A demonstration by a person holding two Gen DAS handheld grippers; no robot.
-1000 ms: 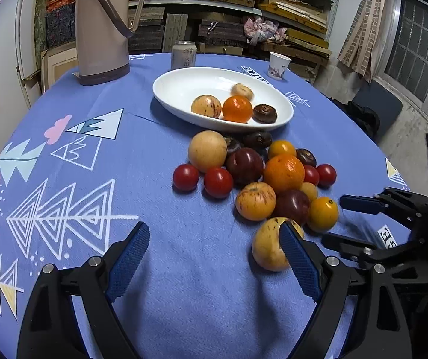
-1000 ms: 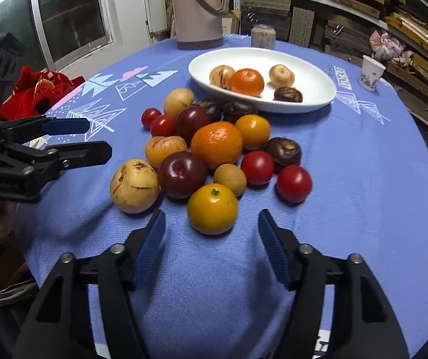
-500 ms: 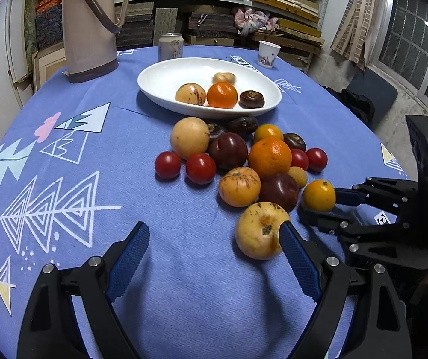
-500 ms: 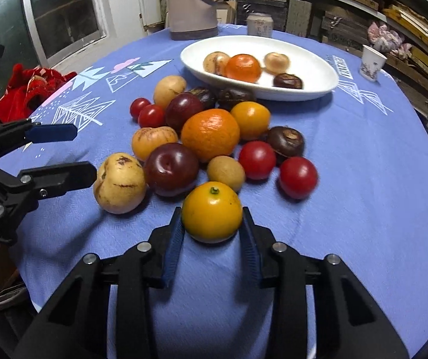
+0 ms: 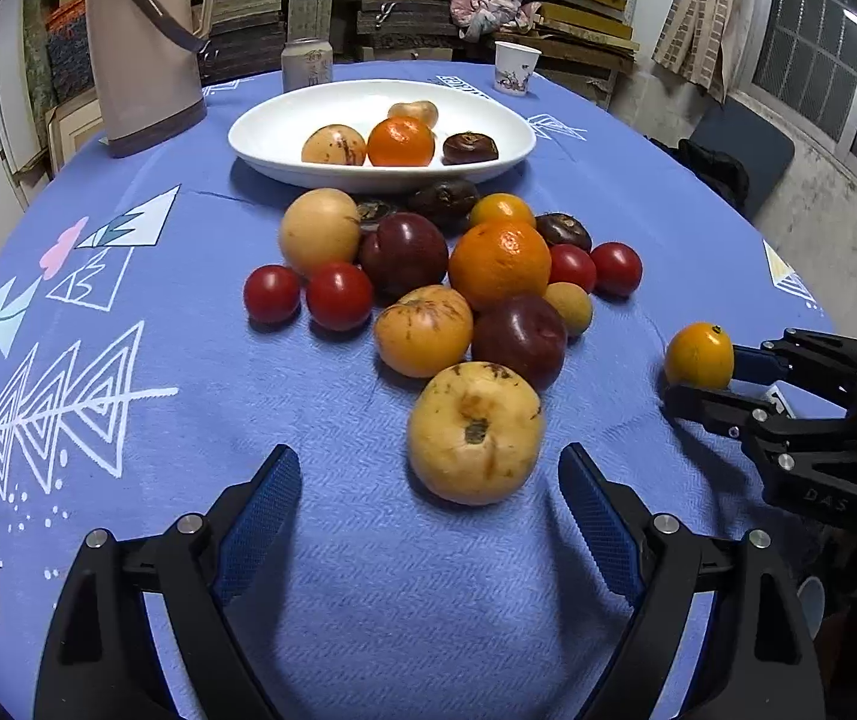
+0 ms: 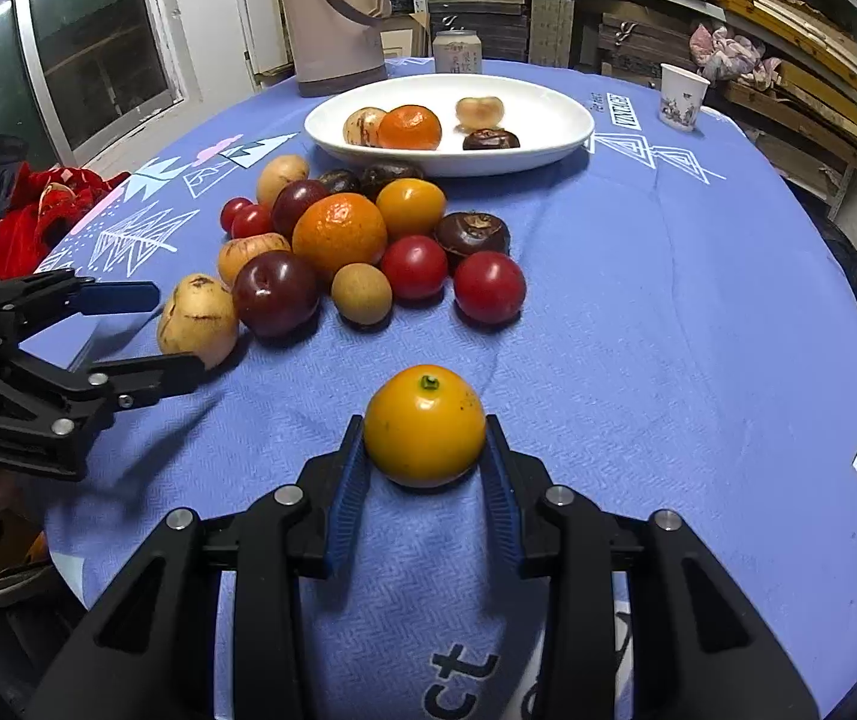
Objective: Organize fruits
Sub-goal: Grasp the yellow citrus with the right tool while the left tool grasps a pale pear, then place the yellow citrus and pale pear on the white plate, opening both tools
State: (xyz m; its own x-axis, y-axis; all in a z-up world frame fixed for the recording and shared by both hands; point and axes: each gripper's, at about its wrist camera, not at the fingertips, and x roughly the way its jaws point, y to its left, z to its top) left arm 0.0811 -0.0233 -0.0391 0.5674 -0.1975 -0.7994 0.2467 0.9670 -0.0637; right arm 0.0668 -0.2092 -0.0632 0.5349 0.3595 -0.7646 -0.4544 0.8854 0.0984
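Observation:
My right gripper (image 6: 425, 456) is shut on a yellow-orange tomato (image 6: 425, 433) and holds it apart from the fruit pile; it also shows in the left wrist view (image 5: 699, 356). My left gripper (image 5: 428, 498) is open, its jaws on either side of a pale yellow pear-like fruit (image 5: 476, 432) at the near end of the pile (image 5: 458, 276). The pile holds oranges, red tomatoes, dark plums and water chestnuts. A white oval plate (image 5: 284, 138) behind it holds several fruits, among them an orange (image 5: 400, 142).
A beige thermos jug (image 5: 140, 48), a can (image 5: 306, 63) and a paper cup (image 5: 515, 67) stand behind the plate on the round blue-clothed table (image 5: 128, 420). A red cloth (image 6: 38, 210) lies off the table's left edge. Shelves stand behind.
My right gripper closed on the yellow-orange tomato and drew it back out of the pile. My left gripper moved closer to the pale yellow fruit, still open.

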